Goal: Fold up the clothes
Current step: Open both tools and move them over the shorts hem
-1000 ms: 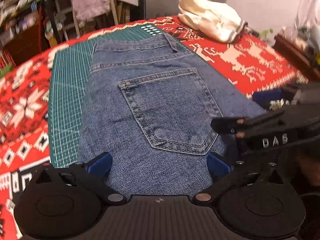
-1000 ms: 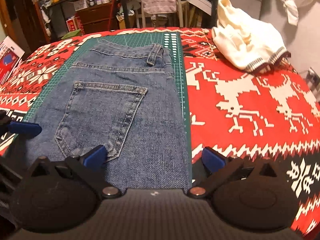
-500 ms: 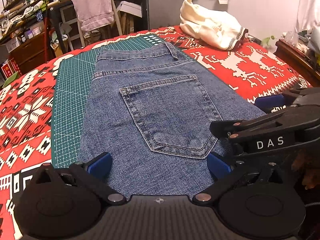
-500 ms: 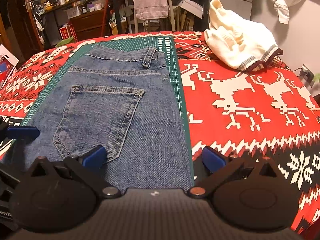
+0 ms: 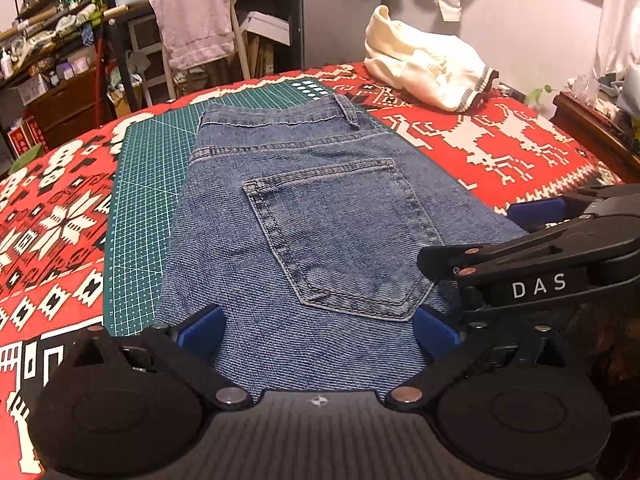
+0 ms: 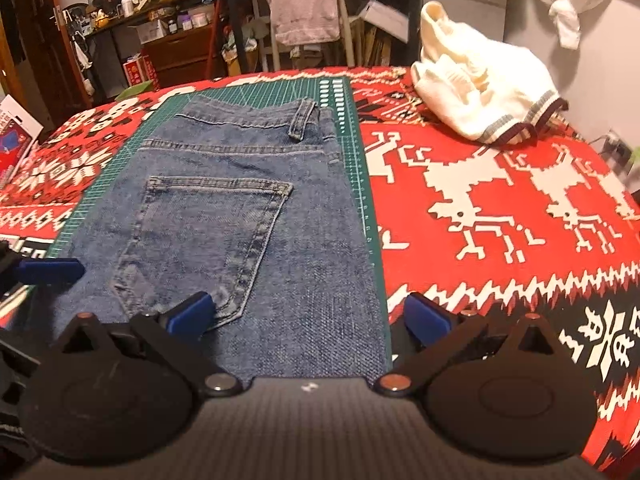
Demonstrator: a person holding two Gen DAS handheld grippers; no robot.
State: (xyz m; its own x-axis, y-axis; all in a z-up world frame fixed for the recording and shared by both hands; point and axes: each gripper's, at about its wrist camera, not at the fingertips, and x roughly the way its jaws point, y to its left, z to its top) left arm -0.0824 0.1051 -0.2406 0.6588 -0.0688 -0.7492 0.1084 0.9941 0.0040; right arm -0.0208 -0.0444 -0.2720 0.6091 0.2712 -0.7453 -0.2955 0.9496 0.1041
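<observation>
Folded blue jeans [image 5: 320, 216] lie flat on a green cutting mat [image 5: 140, 216], back pocket up and waistband at the far end. My left gripper [image 5: 318, 330] hovers open over the near edge of the jeans, its blue fingertips [image 5: 200, 328] spread wide. My right gripper [image 6: 308, 316] is open too, over the near right part of the jeans [image 6: 240, 208]; one fingertip [image 6: 426, 318] is past the mat's right edge. Its black housing marked DAS [image 5: 540, 284] fills the right of the left wrist view. Neither gripper holds cloth.
A red patterned cloth [image 6: 500, 208] covers the table. A crumpled white sweater [image 6: 480, 96] lies at the far right. Behind the table stand a chair with a pink towel [image 5: 192, 24] and cluttered shelves [image 6: 160, 20]. A dark wooden cabinet [image 5: 592, 120] stands to the right.
Both cameras have tilted up a little, so more of the room behind the table shows. The jeans have not moved. Both grippers stay open.
</observation>
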